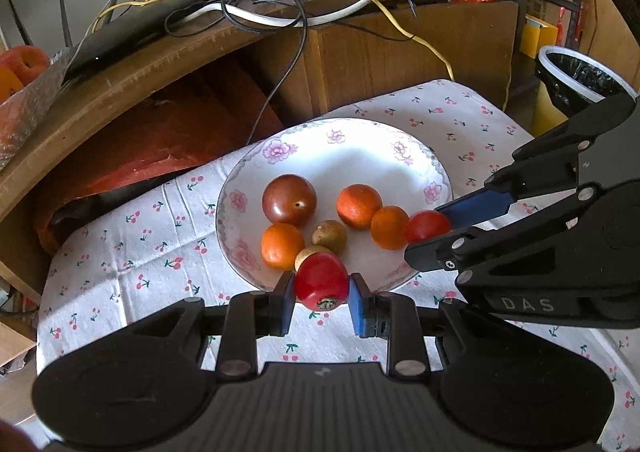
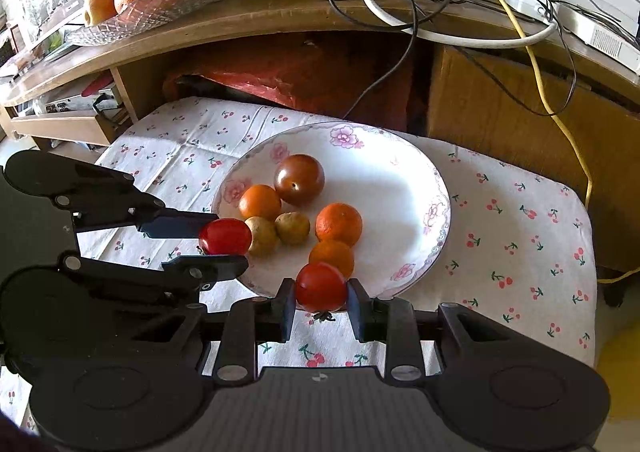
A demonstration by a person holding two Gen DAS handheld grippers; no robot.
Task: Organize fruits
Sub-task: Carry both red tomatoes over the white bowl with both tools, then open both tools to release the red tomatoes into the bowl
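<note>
Left gripper (image 1: 321, 294): blue pads clamp a glossy red tomato (image 1: 321, 281), stem end down, over the plate's near rim.
Right gripper (image 2: 320, 298): squeezing a second round red tomato (image 2: 321, 286) at the near rim.
Plate (image 2: 400, 188): glazed white china, pink flowers on its border, holding three dimpled oranges, one dark tomato, two dull brown fruits.
Cloth (image 2: 520, 236): creased, cherry-printed.

Pink-flowered white plate (image 1: 400, 156), cherry-print cloth (image 1: 132, 228), red tomatoes (image 1: 321, 282)
</note>
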